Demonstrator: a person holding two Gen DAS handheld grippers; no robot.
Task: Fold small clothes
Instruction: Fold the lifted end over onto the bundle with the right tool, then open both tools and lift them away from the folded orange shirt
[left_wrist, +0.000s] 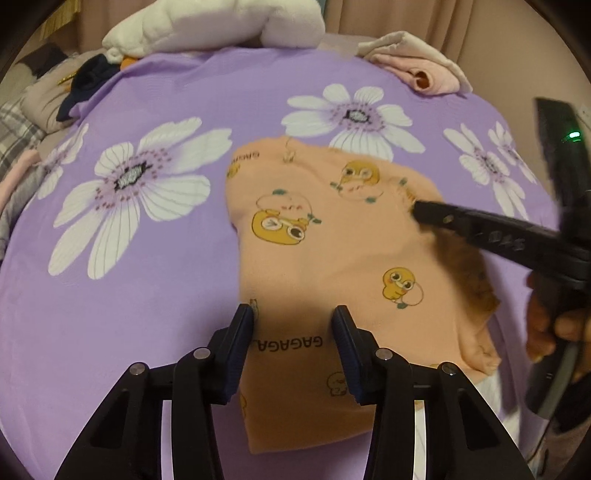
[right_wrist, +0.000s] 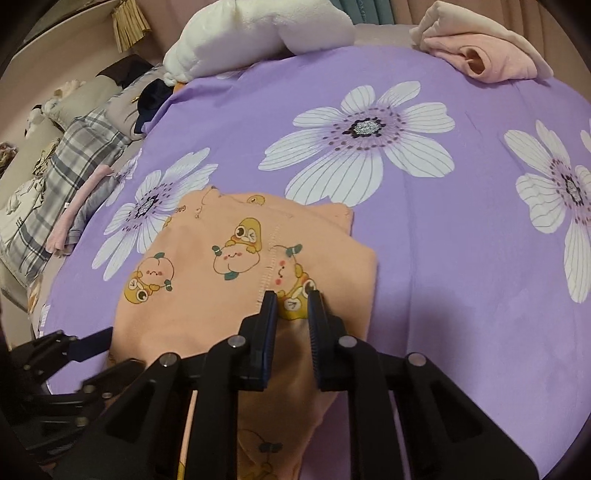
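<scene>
A small peach-orange garment (left_wrist: 332, 251) lies partly folded on a purple bedsheet (left_wrist: 147, 258) printed with large white flowers. It is soft-looking knit cloth scattered with cartoon yellow ducks and round peach figures with green leaves, and a pale stitched seam runs down its upper layer in the right wrist view.

There is one such garment, two grippers, and at the far edge of the bed one pale pink and cream bundle of clothes (right_wrist: 484, 51) and one white plush shape (right_wrist: 258, 29) (what it is cannot be told).

Black letters on the near part read "GAGAGA", upside down as the left wrist camera sees them; a second print near the far edge is too small to read.

The left gripper (left_wrist: 293, 317) stands with its jaws apart over the cloth, touching nothing that can be made out. The right gripper (right_wrist: 291, 299) has its jaws nearly together, pinching a raised fold of the garment between them.
</scene>
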